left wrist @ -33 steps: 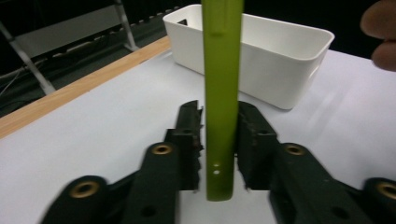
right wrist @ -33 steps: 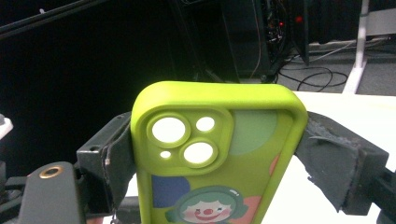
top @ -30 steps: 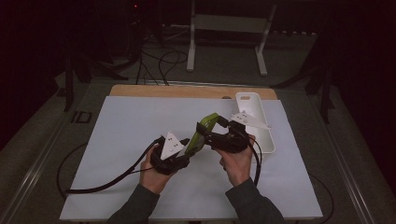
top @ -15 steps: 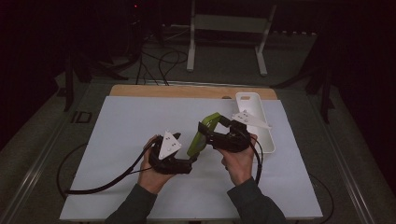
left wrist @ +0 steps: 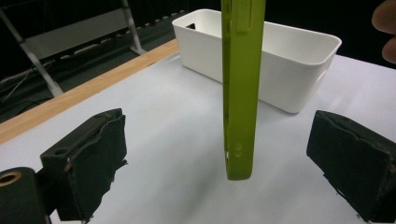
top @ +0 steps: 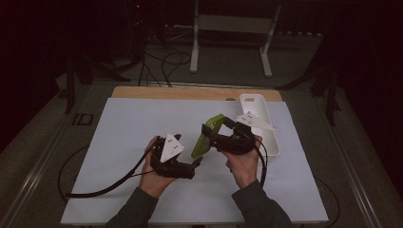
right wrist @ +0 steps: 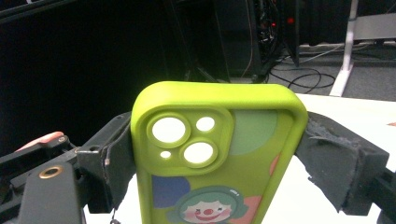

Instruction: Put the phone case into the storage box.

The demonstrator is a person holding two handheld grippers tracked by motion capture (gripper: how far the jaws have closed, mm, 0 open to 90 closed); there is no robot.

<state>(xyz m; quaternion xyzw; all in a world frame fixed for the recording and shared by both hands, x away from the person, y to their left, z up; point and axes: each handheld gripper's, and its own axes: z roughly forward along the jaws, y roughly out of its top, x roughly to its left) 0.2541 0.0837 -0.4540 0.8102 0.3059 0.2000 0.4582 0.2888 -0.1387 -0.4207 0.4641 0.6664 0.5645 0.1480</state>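
A lime-green phone case point(top: 205, 142) with a cartoon clown on its back point(right wrist: 210, 163) stands on end above the white sheet. My right gripper point(top: 215, 138) is shut on it, and in the right gripper view its pads point(right wrist: 322, 149) press both long edges near the camera cut-out. My left gripper point(top: 197, 163) sits just below and left of the case. Its jaws have just been opening. In the left gripper view the case's thin edge point(left wrist: 240, 88) hangs between the wide-apart pads point(left wrist: 100, 149) and touches neither.
A white oblong bin point(top: 266, 128) stands empty at the right rear of the sheet, behind the case point(left wrist: 280, 79). A wooden table edge point(top: 190, 92) runs along the far side. Cables trail from both grippers toward me. A metal stand point(top: 228, 28) is on the floor beyond.
The left gripper's jaws have spread apart and let go of the case's lower end. The right gripper still holds the case in the same place.
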